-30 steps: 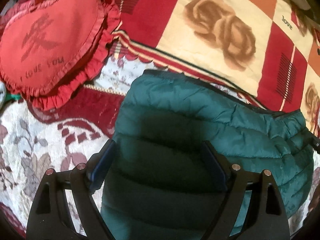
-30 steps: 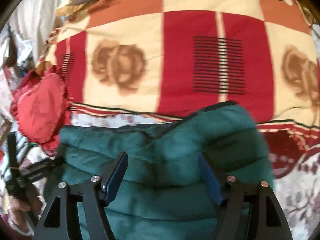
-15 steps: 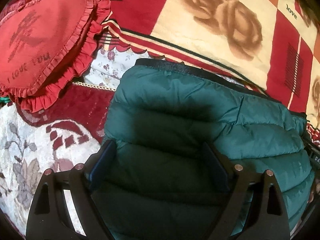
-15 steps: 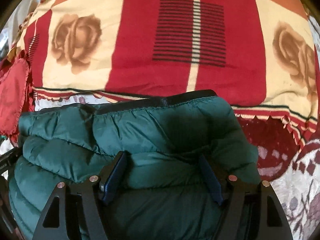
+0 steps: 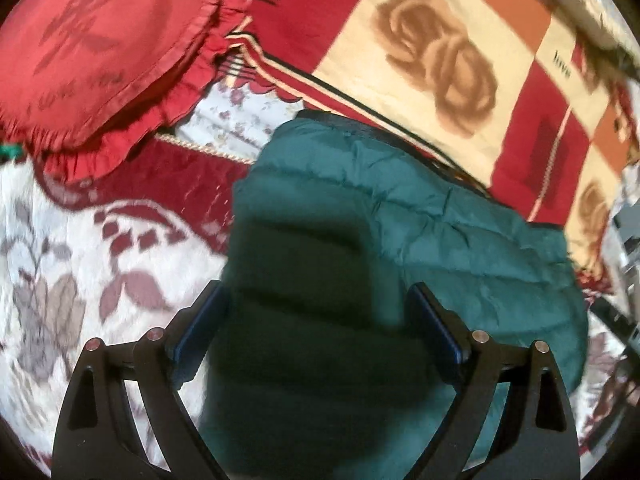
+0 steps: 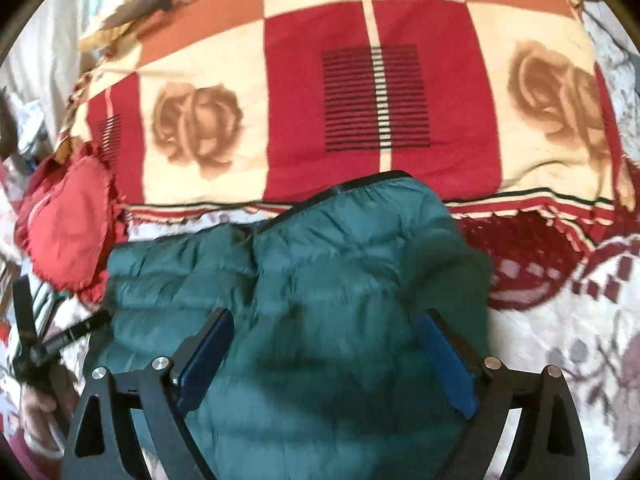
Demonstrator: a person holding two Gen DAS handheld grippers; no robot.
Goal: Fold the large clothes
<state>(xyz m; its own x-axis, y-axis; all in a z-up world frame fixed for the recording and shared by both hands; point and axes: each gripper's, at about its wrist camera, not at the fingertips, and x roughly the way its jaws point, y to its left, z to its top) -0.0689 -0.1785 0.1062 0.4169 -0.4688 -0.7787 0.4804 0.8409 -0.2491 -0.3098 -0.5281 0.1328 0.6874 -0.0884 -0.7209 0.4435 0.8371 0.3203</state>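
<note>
On bedspread (image 6: 560, 360) | folded green puffer jacket (image 6: 320, 280); heart cushion (image 6: 68, 232) beside

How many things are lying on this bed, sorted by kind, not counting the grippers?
Green puffer jacket: 1
Red heart-shaped pillow: 1
Rose-patterned blanket: 1
Total: 3

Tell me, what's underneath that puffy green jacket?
The green jacket lies on a floral bedspread, its far edge near a red-and-cream rose blanket. Whatever sits directly beneath the jacket is covered, so it cannot be seen.
</note>
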